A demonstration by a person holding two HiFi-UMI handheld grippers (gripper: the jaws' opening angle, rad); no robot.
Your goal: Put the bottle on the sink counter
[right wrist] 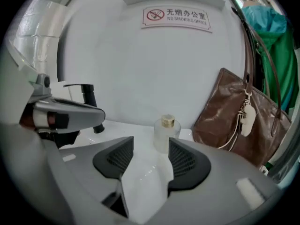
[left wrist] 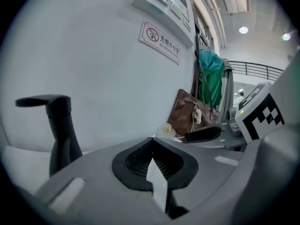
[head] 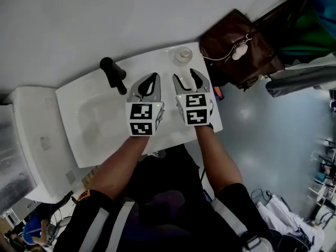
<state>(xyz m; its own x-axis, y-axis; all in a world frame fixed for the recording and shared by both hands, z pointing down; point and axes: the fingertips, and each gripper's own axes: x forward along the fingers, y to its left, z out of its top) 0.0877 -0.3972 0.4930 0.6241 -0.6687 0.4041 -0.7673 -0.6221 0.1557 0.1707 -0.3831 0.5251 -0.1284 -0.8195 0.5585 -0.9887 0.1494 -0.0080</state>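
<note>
A small clear glass bottle [head: 183,54] with a gold cap stands upright on the white sink counter [head: 157,62], near its back right corner. My right gripper [head: 185,76] hovers just in front of it, open, with nothing between the pads. In the right gripper view the bottle [right wrist: 167,134] stands beyond the jaw tips of the right gripper [right wrist: 151,146], apart from them. My left gripper [head: 154,76] is beside the right one, over the counter, shut and empty; its tips [left wrist: 152,142] meet. The bottle [left wrist: 165,130] shows small to its far right.
A black faucet [head: 113,73] rises at the back left of the basin [head: 100,125]. A brown leather bag [head: 239,49] hangs against the counter's right end. A white fixture [head: 31,135] stands left of the sink. The wall [right wrist: 140,69] is close behind the bottle.
</note>
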